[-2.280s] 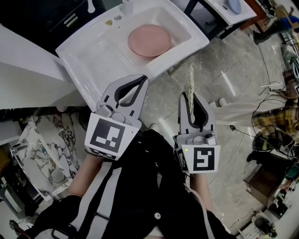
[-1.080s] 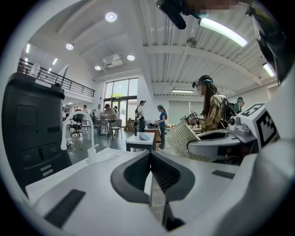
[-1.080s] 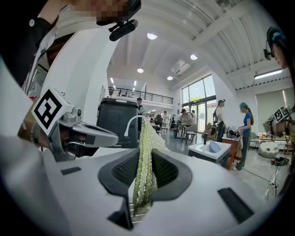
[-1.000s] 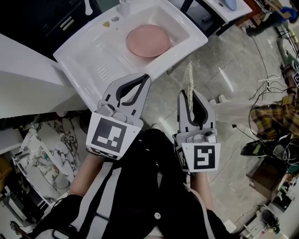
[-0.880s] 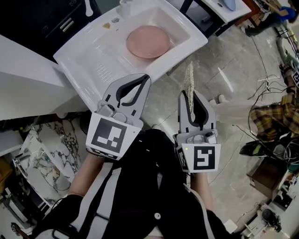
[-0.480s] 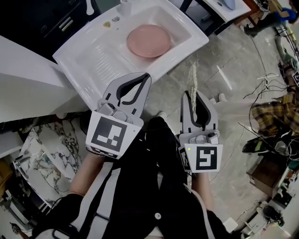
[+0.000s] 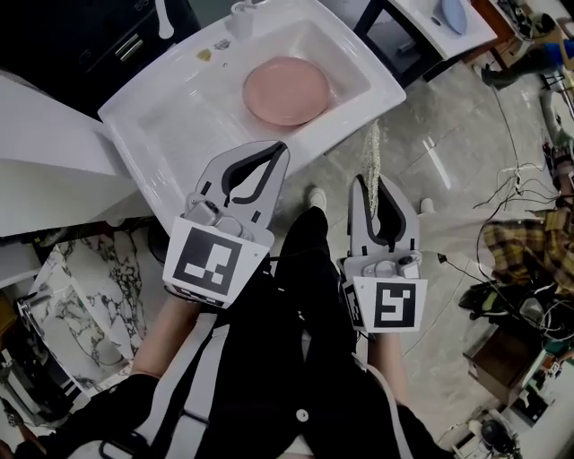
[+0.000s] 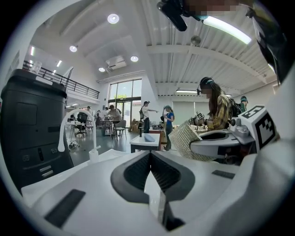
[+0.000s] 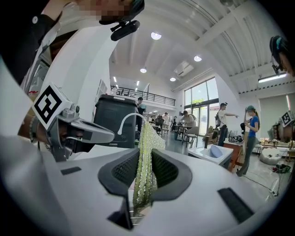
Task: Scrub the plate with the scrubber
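Note:
A pink plate lies in the basin of a white sink at the top of the head view. Both grippers are held in the air short of the sink's front edge. My left gripper is shut with nothing between its jaws. My right gripper is shut on a pale green mesh scrubber, which sticks up past the fingertips. The scrubber also shows in the left gripper view, to the right.
A white faucet rises at the sink's far side. A small table with a blue dish stands at the top right. Cables and clutter lie on the stone floor at right. People stand in the hall beyond.
The person's dark leg and shoe have stepped forward between the grippers. The right gripper with the scrubber has drifted slightly right. Both grippers stay shut.

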Demonstrator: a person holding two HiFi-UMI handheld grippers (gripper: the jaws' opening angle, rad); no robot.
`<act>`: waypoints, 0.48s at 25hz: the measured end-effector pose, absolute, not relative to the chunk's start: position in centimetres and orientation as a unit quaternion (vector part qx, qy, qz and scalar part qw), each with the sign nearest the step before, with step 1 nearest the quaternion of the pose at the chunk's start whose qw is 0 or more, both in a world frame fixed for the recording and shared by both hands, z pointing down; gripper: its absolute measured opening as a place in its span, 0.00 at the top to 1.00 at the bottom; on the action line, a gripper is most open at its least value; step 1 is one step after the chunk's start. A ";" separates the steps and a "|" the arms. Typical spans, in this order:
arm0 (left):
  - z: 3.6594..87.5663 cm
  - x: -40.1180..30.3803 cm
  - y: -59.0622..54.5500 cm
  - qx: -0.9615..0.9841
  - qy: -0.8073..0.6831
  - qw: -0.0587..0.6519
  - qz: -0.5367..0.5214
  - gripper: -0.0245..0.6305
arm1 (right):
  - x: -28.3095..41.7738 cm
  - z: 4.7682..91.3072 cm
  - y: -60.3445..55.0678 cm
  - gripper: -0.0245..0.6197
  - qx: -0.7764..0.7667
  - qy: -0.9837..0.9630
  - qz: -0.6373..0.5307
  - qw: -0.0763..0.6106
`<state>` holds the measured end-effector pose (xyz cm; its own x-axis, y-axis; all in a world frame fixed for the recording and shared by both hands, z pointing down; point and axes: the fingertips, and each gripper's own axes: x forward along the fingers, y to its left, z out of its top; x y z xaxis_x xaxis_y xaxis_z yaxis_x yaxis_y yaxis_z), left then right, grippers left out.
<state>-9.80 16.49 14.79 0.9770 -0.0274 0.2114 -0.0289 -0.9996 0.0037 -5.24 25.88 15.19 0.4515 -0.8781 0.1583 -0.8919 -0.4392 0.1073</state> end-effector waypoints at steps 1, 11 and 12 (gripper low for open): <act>15.0 -9.0 16.4 0.994 -0.021 0.002 0.109 0.96 | -4.3 15.3 25.8 0.85 0.843 -0.529 0.039 0.088; 16.3 -1.4 12.9 0.982 -0.133 0.042 0.130 0.96 | 6.3 16.1 21.2 0.85 0.775 -0.626 0.048 0.068; 16.4 -0.6 12.4 0.980 -0.145 0.046 0.131 0.96 | 7.2 16.2 20.5 0.85 0.767 -0.636 0.049 0.069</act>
